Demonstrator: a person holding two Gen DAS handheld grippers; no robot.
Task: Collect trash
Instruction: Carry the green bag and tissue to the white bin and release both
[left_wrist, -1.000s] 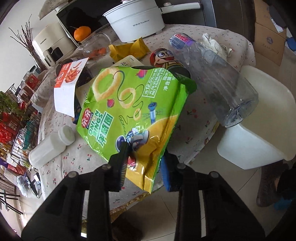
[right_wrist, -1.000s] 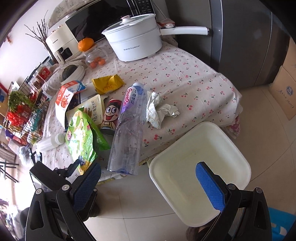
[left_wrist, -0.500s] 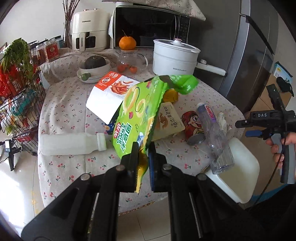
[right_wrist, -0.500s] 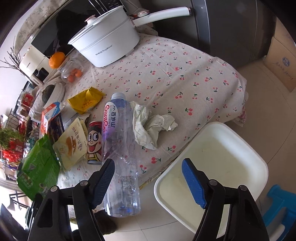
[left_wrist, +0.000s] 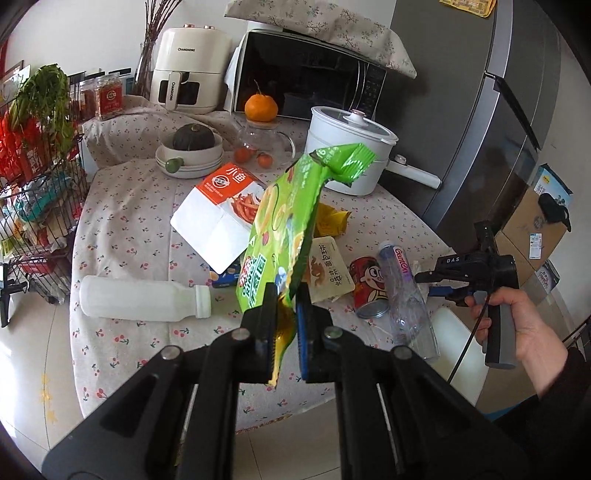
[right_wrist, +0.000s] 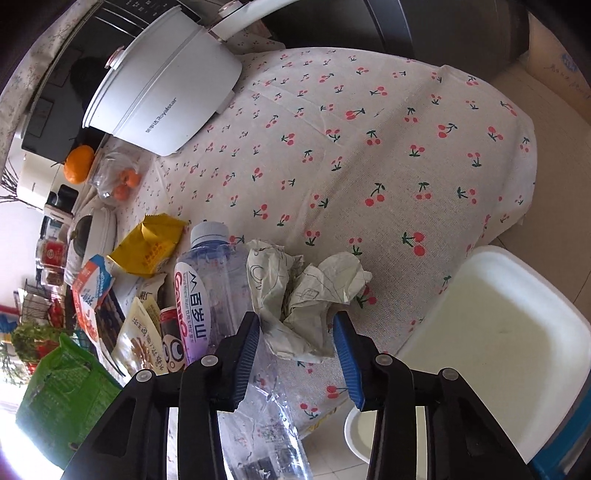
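While the left gripper (left_wrist: 286, 314) stays clenched on the lower edge of the green onion-ring snack bag (left_wrist: 284, 229), lifted clear of the table (left_wrist: 129, 206) and standing nearly upright at the centre of the left wrist view, most of the collecting seems yet to be done. At 3 o'clock from the bag, just off the table edge, the white bin (right_wrist: 517, 332) looks bare inside as far as its interior shows, so nothing appears to have been dropped in. The right gripper (right_wrist: 297, 354) is released, its blue pads spread to either side of the crumpled paper (right_wrist: 303, 295), not yet closed on it. Left on the cherry-print cloth are the clear water bottle (right_wrist: 207, 295) lying at 9 o'clock of the paper with its base overhanging the edge, the red cartoon can (left_wrist: 369, 288), a beige snack packet (left_wrist: 328, 269), a yellow wrapper (right_wrist: 147, 247), a white plastic bottle (left_wrist: 140, 299) on its side at 9 o'clock of the left gripper, and an orange-and-white carton (left_wrist: 221, 214). A glass jar (left_wrist: 266, 147) at 12 o'clock holds small orange fruit; the lidded white pot's (left_wrist: 347, 155) contents are hidden.
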